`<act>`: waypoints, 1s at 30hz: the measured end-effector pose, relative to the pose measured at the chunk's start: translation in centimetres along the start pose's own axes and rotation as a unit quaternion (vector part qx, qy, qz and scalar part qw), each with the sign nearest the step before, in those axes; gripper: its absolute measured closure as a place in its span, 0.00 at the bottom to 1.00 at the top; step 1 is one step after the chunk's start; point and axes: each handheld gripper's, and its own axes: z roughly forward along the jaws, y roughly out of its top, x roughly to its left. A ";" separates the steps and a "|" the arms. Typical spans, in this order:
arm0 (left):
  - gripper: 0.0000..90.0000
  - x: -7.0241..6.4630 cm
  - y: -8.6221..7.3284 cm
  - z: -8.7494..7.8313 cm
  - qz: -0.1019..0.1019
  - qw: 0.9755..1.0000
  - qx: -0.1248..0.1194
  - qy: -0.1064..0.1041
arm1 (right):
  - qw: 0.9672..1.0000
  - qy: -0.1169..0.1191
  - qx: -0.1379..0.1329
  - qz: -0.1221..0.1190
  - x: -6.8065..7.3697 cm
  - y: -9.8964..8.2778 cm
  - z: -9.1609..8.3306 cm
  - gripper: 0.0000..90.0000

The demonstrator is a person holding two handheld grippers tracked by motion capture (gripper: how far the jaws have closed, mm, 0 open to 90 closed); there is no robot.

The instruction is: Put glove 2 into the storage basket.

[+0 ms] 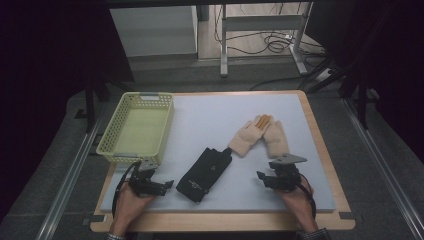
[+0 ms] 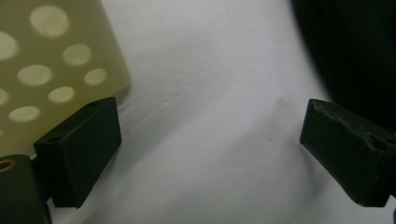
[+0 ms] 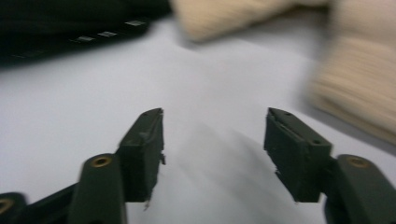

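The right gripper (image 1: 261, 177) is seen low over the white mat (image 1: 215, 125), its jaws parted fairly wide with nothing between them and nothing touched; bare mat lies in the gap. The left gripper (image 1: 169, 185) is also held with its jaws spread wide and empty, hovering just above the mat.

The beige gloves (image 1: 260, 136) are found just ahead of the right gripper, the nearer one close beyond its tip and slightly to its right, the other angled away toward the black glove (image 1: 205, 172). That black glove lies between the two grippers, near the left gripper's tip and apart from the right one. The basket (image 1: 134, 127) stands just beyond the left gripper.

From the high view the whole layout is given: both hands at the near edge, the gloves overlapped at their fingertips, and an orange patch shown where they meet. In the right gripper view the beige knit (image 3: 359, 88) is seen blurred at upper right and the black glove (image 3: 70, 28) at upper left. In the left gripper view the basket's perforated wall (image 2: 51, 70) is seen against the left jaw, and a dark mass (image 2: 355, 51) above the right jaw.
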 end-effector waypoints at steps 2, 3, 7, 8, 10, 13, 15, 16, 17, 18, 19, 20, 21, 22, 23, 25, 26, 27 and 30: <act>0.06 -0.2 0.3 -0.4 -0.005 1.000 -0.004 -0.008 | 1.000 -0.020 0.002 0.001 -1.0 -0.5 -0.3 0.33; 0.05 -0.3 0.5 -0.6 -0.007 1.000 -0.006 -0.015 | 1.000 -0.026 0.004 0.003 -1.4 -0.7 -0.3 0.31; 0.04 -1.3 1.4 -1.3 -0.009 0.999 -0.010 -0.033 | 1.000 -0.029 0.007 0.008 -2.0 -1.3 -0.1 0.27; 0.03 -1.7 1.7 -1.3 -0.009 0.999 -0.012 -0.036 | 0.999 -0.031 0.010 0.003 -1.9 -1.3 0.0 0.26; 0.02 -2.6 2.6 -1.4 -0.004 0.999 -0.012 -0.043 | 0.999 -0.033 0.010 0.003 -1.9 -1.3 0.0 0.26; 0.00 -3.9 4.1 -1.3 0.005 0.999 -0.009 -0.050 | 0.999 -0.032 0.009 0.004 -1.9 -1.3 0.0 0.26; 0.00 -4.9 5.2 -1.0 0.017 0.999 -0.004 -0.050 | 0.999 -0.032 0.008 0.004 -1.9 -1.3 0.0 0.26; 0.00 -5.3 5.5 -0.8 0.020 0.999 -0.001 -0.051 | 0.999 -0.032 0.008 0.004 -1.9 -1.3 0.0 0.26; 0.00 -5.8 6.0 -0.5 0.023 0.999 0.002 -0.049 | 0.999 -0.032 0.008 0.004 -1.9 -1.3 0.0 0.26; 0.00 -6.4 6.5 0.0 0.029 0.998 0.008 -0.050 | 0.999 -0.032 0.008 0.004 -1.9 -1.3 0.0 0.26; 0.00 -6.9 6.9 0.4 0.032 0.998 0.014 -0.049 | 0.999 -0.032 0.007 0.004 -1.9 -1.4 0.0 0.26; 0.00 -7.2 7.1 0.8 0.037 0.998 0.018 -0.049 | 0.999 -0.032 0.007 0.004 -1.9 -1.4 0.0 0.26; 0.00 -7.8 7.4 1.4 0.042 0.998 0.024 -0.048 | 0.999 -0.032 0.007 0.004 -1.9 -1.4 0.0 0.26; 0.00 -8.2 7.5 1.9 0.045 0.997 0.029 -0.046 | 0.999 -0.032 0.007 0.004 -1.9 -1.4 0.0 0.26; 0.00 -8.6 7.7 2.4 0.047 0.997 0.035 -0.044 | 0.999 -0.032 0.007 0.004 -1.9 -1.4 0.0 0.26; 0.00 -9.3 7.9 3.2 0.049 0.997 0.040 -0.042 | 0.999 -0.032 0.006 0.004 -1.9 -1.4 0.0 0.26; 0.00 -9.7 7.9 3.7 0.049 0.997 0.045 -0.037 | 0.999 -0.032 0.006 0.004 -1.9 -1.4 0.0 0.26; 0.00 -10.0 8.0 4.1 0.052 0.997 0.052 -0.030 | 0.999 -0.032 0.006 0.004 -1.9 -1.4 0.0 0.26; 0.00 -10.1 8.1 5.7 0.061 0.995 0.074 0.000 | 0.999 -0.032 0.006 0.004 -1.9 -1.4 0.0 0.26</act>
